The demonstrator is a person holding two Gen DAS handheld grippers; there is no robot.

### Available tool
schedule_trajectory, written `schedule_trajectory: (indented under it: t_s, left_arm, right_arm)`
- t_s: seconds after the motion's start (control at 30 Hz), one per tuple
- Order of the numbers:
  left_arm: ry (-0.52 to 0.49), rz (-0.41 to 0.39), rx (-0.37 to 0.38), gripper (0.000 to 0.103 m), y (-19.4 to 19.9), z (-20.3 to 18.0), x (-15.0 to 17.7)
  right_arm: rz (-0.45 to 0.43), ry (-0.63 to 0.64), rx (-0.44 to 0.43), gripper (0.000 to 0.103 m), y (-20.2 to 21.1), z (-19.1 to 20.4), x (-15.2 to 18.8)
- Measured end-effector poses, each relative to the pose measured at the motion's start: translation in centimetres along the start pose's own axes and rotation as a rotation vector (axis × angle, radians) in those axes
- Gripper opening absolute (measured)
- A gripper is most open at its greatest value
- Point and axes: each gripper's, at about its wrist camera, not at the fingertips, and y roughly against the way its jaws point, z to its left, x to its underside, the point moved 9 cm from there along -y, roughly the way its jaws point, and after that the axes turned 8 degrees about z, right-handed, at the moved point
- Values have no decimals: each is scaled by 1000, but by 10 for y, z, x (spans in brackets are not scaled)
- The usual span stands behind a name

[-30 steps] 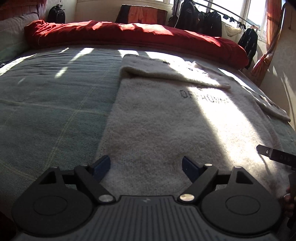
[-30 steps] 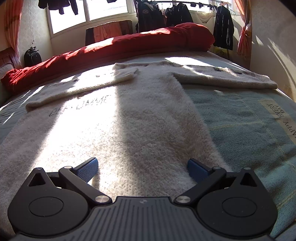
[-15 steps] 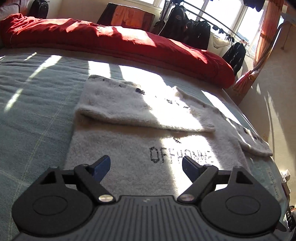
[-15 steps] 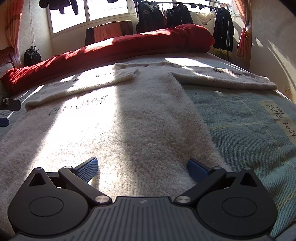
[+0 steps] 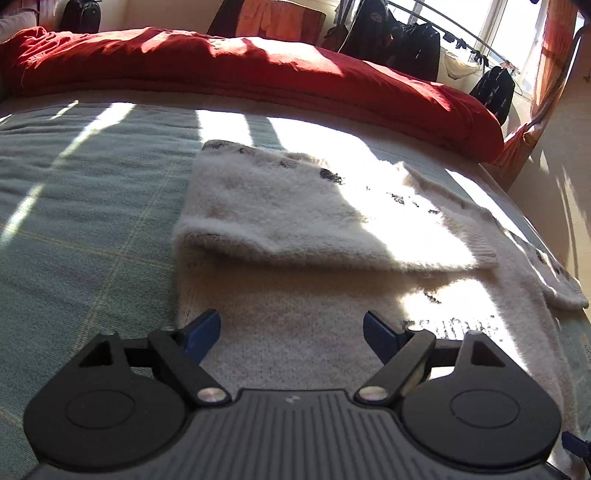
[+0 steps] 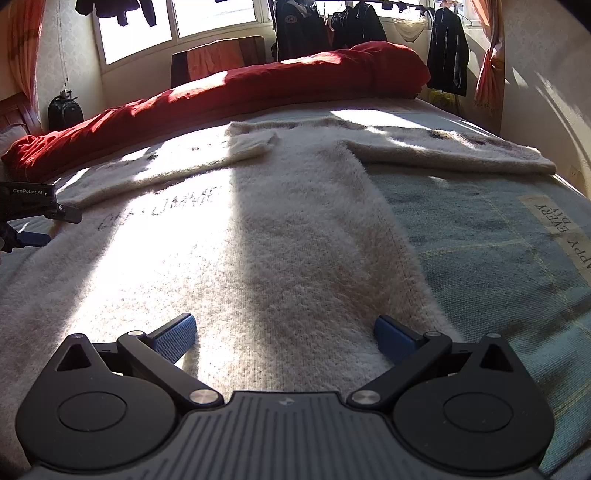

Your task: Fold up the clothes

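Observation:
A fuzzy cream sweater with dark lettering lies flat on the bed. One sleeve is folded across its chest; the other sleeve stretches out to the right. My left gripper hovers open over the sweater's body just below the folded sleeve, nothing between its blue pads. It also shows at the left edge of the right wrist view as the left gripper. My right gripper stands open above the sweater's lower part near its right edge, empty.
A green plaid bedspread covers the bed. A rolled red duvet lies along the far side. Dark jackets hang on a rail by the windows. The wall and the bed's right edge are close.
The left gripper has travelled up along the sweater toward the folded sleeve, which now fills its view. It has come into the right wrist view at the left edge. The right gripper stayed put.

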Motion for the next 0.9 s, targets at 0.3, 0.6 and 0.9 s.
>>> schedule_trajectory:
  t_s: [0.3,0.6,0.9]
  left_arm:
    - [26,-16,-32,84,-40,3,-62]
    - [-104,33,-52,84,-35,-3,-53]
    - [42,-5,-6,85,-77,16,-126]
  right_arm:
    - [0,2,1,103,-1,0,0]
    - [11,-7,-16,103,0,-1,-1]
    - [18,-10,-24,103,-1,-2,-2]
